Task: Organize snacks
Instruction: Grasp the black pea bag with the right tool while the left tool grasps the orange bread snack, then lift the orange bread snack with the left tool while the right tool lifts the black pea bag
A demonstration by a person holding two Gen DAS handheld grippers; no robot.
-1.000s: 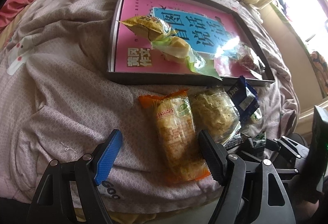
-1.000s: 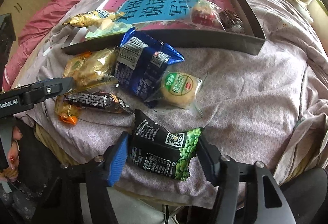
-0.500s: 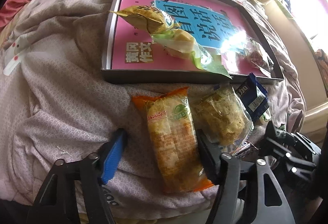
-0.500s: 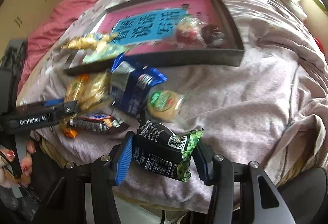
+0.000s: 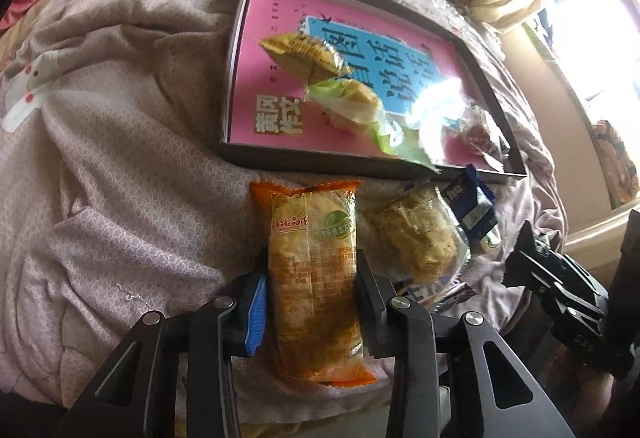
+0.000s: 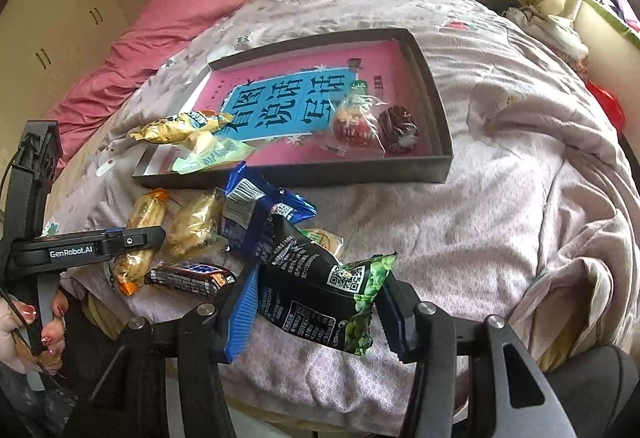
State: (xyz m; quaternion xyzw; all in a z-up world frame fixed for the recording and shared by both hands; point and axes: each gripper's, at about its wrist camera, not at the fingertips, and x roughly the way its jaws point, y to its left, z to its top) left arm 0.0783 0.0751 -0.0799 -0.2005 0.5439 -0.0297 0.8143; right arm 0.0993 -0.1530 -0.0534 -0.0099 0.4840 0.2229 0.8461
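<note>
Left gripper [image 5: 310, 302] pinches the orange pack [image 5: 314, 278]; right gripper [image 6: 316, 312] pinches the black pack [image 6: 320, 294]. Slick film may slip.

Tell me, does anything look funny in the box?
Yes. The green-wrapped snack sits crooked: its wrapper tail hangs over the box front wall instead of lying inside. The other snacks in it lie fully within.

Glare [image 5: 448, 105] washes out tray's right half in left wrist view; wrapped snack [image 5: 480, 133] there unreadable. Round cake [image 6: 324, 238] mostly hidden behind black packet [image 6: 320, 290]. Packet print too small.
</note>
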